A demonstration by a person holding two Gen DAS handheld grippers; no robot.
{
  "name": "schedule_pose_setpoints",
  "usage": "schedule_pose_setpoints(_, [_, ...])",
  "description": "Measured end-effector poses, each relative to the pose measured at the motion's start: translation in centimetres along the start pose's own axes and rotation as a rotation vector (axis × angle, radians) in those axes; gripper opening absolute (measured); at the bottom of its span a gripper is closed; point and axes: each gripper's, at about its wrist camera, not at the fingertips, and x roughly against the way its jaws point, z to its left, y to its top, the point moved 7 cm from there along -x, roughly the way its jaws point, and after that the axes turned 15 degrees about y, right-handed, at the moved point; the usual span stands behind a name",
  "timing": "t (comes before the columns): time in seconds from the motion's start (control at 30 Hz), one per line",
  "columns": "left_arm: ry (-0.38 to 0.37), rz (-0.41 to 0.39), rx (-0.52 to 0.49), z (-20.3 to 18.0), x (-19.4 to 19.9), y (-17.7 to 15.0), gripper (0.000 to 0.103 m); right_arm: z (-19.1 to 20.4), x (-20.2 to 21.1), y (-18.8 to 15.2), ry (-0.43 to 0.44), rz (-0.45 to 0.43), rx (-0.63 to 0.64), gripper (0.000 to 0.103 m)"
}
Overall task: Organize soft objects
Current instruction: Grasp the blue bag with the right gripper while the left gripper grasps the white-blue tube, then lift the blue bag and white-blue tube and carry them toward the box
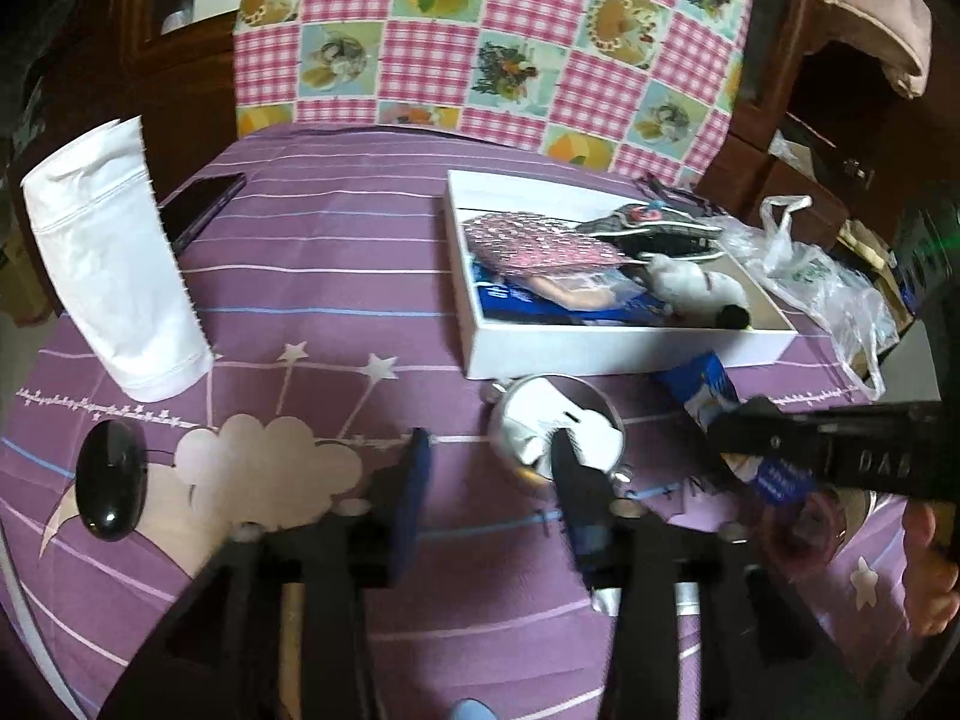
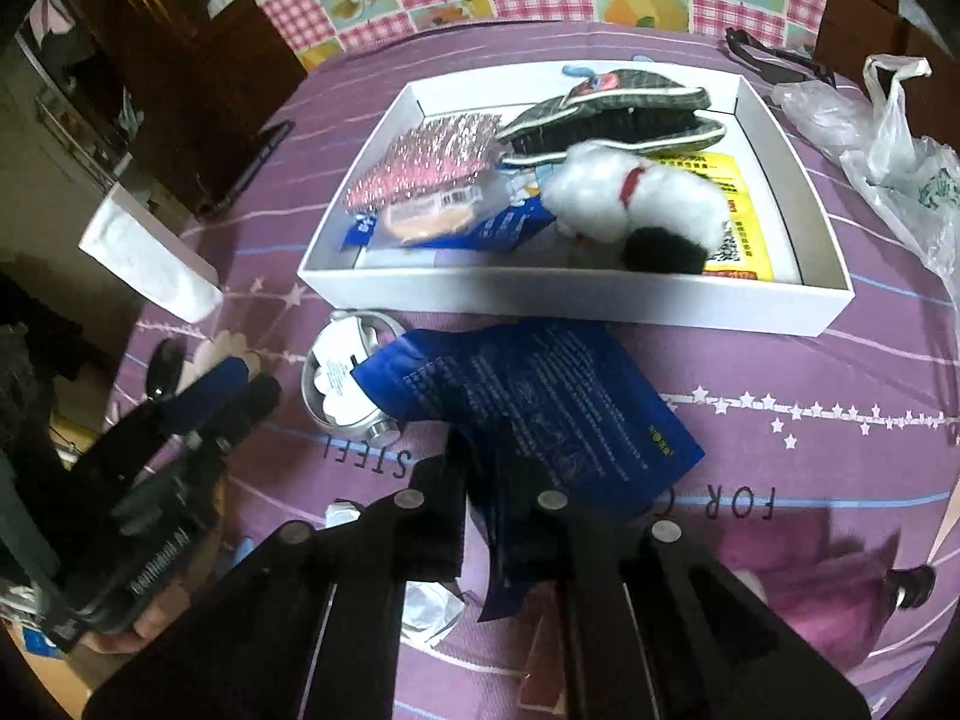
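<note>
Purple striped bedspread (image 2: 840, 360): right gripper (image 2: 489, 498) clenches the blue foil pouch (image 2: 540, 402), white shallow cardboard box (image 2: 576, 300) straight ahead; left gripper (image 1: 492, 468) hangs released, empty.

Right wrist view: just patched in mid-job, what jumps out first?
The right claw is shut on a blue packet in the foreground. Behind it sits a white box holding a white plush toy and a pink pouch. The left claw hangs open at left.

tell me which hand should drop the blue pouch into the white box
Right: the right gripper is already shut on the blue pouch, just in front of the white box. The left gripper is open, empty.
</note>
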Motion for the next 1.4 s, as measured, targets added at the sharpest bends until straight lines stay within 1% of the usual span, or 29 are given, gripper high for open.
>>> schedule_pose_setpoints(0.03, [-0.008, -0.002, -0.004, -0.2, 0.1, 0.0, 0.050, 0.0, 0.4, 0.1, 0.002, -0.007, -0.003, 0.009])
schedule_pose_setpoints(0.13, [-0.029, -0.006, -0.018, -0.8, 0.5, -0.2, 0.051, 0.2, 1.7, 0.6, 0.011, -0.037, -0.002, 0.009])
schedule_pose_setpoints(0.2, [-0.050, -0.002, -0.025, -1.2, 0.7, -0.3, 0.059, 0.3, 2.6, 0.9, 0.015, -0.059, 0.001, 0.009])
schedule_pose_setpoints(0.23, [-0.067, 0.005, -0.030, -1.5, 0.7, -0.4, 0.069, 0.3, 3.1, 1.0, 0.013, -0.073, 0.001, 0.008])
schedule_pose_setpoints(0.27, [-0.079, 0.009, -0.033, -1.7, 0.8, -0.6, 0.074, 0.4, 3.5, 1.2, 0.014, -0.083, 0.001, 0.008])
schedule_pose_setpoints(0.33, [-0.104, 0.021, -0.053, -2.6, 1.0, -0.9, 0.075, 0.0, 4.1, 1.3, 0.020, -0.093, -0.008, 0.008])
schedule_pose_setpoints(0.43, [-0.123, 0.039, -0.120, -4.2, 1.5, -1.7, 0.078, -0.4, 4.6, 1.4, 0.024, -0.105, -0.022, 0.008])
schedule_pose_setpoints(0.47, [-0.131, 0.046, -0.159, -5.0, 1.6, -2.1, 0.079, -0.6, 4.8, 1.5, 0.026, -0.108, -0.026, 0.008])
schedule_pose_setpoints(0.6, [-0.141, 0.070, -0.307, -7.9, 2.0, -3.9, 0.079, -0.9, 5.5, 1.6, 0.028, -0.116, -0.035, 0.008])
schedule_pose_setpoints(0.67, [-0.148, 0.086, -0.342, -8.7, 2.0, -4.7, 0.079, -0.9, 5.8, 1.5, 0.027, -0.118, -0.032, 0.008])
schedule_pose_setpoints(0.83, [-0.114, 0.115, -0.376, -9.1, 1.2, -5.6, 0.079, -0.9, 6.0, 1.6, 0.028, -0.117, -0.032, 0.008])
schedule_pose_setpoints(0.87, [-0.111, 0.109, -0.376, -9.2, 1.2, -5.6, 0.080, -0.9, 6.1, 1.6, 0.028, -0.117, -0.033, 0.008])
schedule_pose_setpoints(0.9, [-0.106, 0.129, -0.377, -9.1, 1.2, -5.8, 0.080, -0.9, 6.0, 1.6, 0.028, -0.118, -0.032, 0.008])
schedule_pose_setpoints(1.0, [-0.072, 0.124, -0.392, -9.1, 1.0, -6.0, 0.079, -0.8, 6.3, 1.6, 0.026, -0.123, -0.034, 0.008])
schedule_pose_setpoints(1.03, [-0.060, 0.124, -0.398, -9.1, 0.9, -6.0, 0.077, -0.9, 6.5, 1.6, 0.026, -0.125, -0.035, 0.008])
schedule_pose_setpoints(1.1, [-0.054, 0.124, -0.395, -9.1, 1.1, -6.2, 0.068, -0.9, 6.7, 1.6, 0.026, -0.126, -0.033, 0.008])
schedule_pose_setpoints(1.17, [-0.042, 0.125, -0.381, -8.7, 1.2, -5.9, 0.047, -0.8, 6.8, 1.5, 0.026, -0.127, -0.030, 0.008])
schedule_pose_setpoints(1.2, [-0.034, 0.126, -0.371, -8.5, 1.1, -5.8, 0.043, -0.7, 6.9, 1.5, 0.026, -0.127, -0.028, 0.008])
schedule_pose_setpoints(1.27, [-0.015, 0.123, -0.339, -7.7, 0.7, -5.4, 0.028, -0.6, 6.9, 1.5, 0.025, -0.128, -0.025, 0.008])
schedule_pose_setpoints(1.3, [-0.006, 0.122, -0.324, -7.4, 0.6, -5.3, 0.024, -0.7, 6.9, 1.5, 0.025, -0.127, -0.023, 0.008])
schedule_pose_setpoints(1.33, [-0.001, 0.122, -0.314, -7.1, 0.4, -5.1, 0.014, -0.6, 6.9, 1.5, 0.024, -0.126, -0.021, 0.008])
schedule_pose_setpoints(1.37, [0.002, 0.121, -0.300, -6.8, 0.4, -5.0, 0.009, -0.6, 7.0, 1.5, 0.025, -0.125, -0.021, 0.008])
schedule_pose_setpoints(1.4, [0.003, 0.114, -0.289, -6.6, 0.4, -4.8, 0.009, -0.6, 7.0, 1.6, 0.027, -0.125, -0.018, 0.008])
